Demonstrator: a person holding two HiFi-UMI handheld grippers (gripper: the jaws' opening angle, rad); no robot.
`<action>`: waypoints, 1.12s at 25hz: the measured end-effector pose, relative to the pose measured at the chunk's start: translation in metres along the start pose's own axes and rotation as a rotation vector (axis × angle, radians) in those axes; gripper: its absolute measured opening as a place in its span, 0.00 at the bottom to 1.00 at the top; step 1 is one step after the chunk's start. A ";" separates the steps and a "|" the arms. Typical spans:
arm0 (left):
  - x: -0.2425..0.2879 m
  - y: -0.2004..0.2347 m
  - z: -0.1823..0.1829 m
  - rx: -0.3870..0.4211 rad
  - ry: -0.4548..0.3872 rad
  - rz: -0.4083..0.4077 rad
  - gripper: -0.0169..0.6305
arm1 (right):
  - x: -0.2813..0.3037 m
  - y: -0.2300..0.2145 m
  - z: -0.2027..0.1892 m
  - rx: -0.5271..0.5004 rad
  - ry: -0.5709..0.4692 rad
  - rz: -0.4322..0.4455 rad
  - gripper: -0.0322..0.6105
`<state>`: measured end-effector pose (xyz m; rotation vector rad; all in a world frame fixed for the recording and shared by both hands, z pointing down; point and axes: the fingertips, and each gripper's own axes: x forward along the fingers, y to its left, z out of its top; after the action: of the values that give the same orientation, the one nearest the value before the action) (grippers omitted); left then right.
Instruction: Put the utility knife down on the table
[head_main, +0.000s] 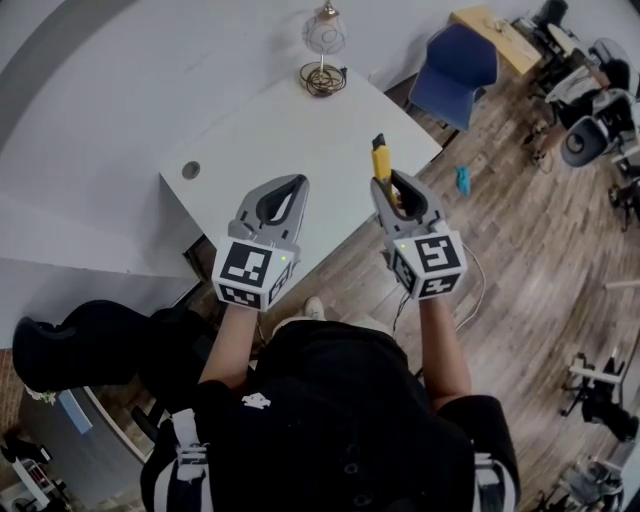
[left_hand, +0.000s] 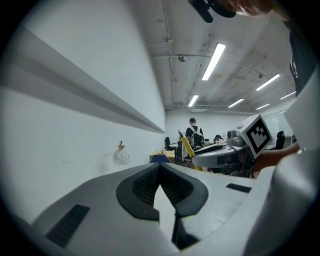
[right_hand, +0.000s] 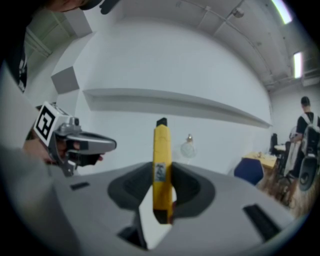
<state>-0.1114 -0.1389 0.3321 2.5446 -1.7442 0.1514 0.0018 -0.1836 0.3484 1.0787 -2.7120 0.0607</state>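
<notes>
A yellow utility knife (head_main: 382, 161) with a black tip is clamped in my right gripper (head_main: 392, 185), sticking out forward over the near right part of the white table (head_main: 260, 130). In the right gripper view the knife (right_hand: 161, 167) stands upright between the jaws, its black end up. My left gripper (head_main: 291, 188) is held beside it over the table's near edge, jaws closed together with nothing between them. In the left gripper view my left gripper (left_hand: 160, 172) shows its tips meeting, and the knife (left_hand: 186, 146) is seen off to the right in the other gripper.
A glass-globe lamp (head_main: 324, 45) with a coiled wire base stands at the table's far corner. The table has a round cable hole (head_main: 190, 170). A blue chair (head_main: 455, 68) stands on the wood floor to the right, office chairs beyond. A person stands in the distance.
</notes>
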 end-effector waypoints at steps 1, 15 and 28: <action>0.003 0.002 -0.002 -0.004 0.004 -0.001 0.05 | 0.004 0.000 -0.001 0.002 0.006 0.005 0.26; 0.035 0.004 -0.040 -0.055 0.094 0.066 0.05 | 0.042 -0.017 -0.037 -0.001 0.086 0.129 0.26; 0.065 0.028 -0.086 -0.151 0.168 0.152 0.05 | 0.101 -0.014 -0.092 -0.035 0.252 0.289 0.26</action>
<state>-0.1187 -0.2006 0.4244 2.2266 -1.8084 0.2229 -0.0427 -0.2512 0.4597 0.6144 -2.6036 0.1824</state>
